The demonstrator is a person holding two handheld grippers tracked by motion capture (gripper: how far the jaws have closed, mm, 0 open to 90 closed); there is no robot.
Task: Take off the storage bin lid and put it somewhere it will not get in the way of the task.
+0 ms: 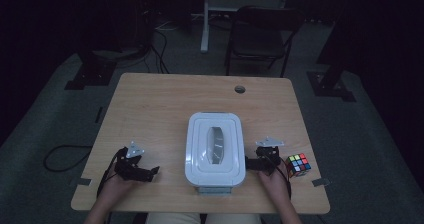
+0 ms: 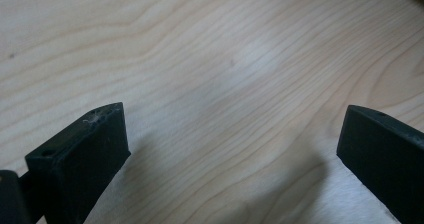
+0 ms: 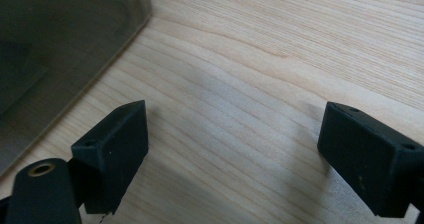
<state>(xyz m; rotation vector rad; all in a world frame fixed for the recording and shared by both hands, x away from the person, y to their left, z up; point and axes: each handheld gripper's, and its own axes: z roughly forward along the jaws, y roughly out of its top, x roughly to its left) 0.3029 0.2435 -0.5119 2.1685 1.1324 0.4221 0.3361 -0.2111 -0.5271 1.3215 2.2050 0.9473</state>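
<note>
With both the left gripper [image 1: 150, 172] and right gripper [image 1: 248, 164] open and empty, the right could nudge the lidded box [image 1: 215, 149] mid-frame if it drifts sideways

Overhead forward-down; 2 close table [image 1: 150, 104] views.

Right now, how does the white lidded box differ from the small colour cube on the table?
The white lidded box is much larger than the colour cube. The box is plain white with rounded corners; the cube has sharp edges and many coloured squares. The box sits at the middle of the table, between both grippers; the cube lies near the right edge, outside the right gripper. Both rest on the table, and no gripper holds either.
</note>
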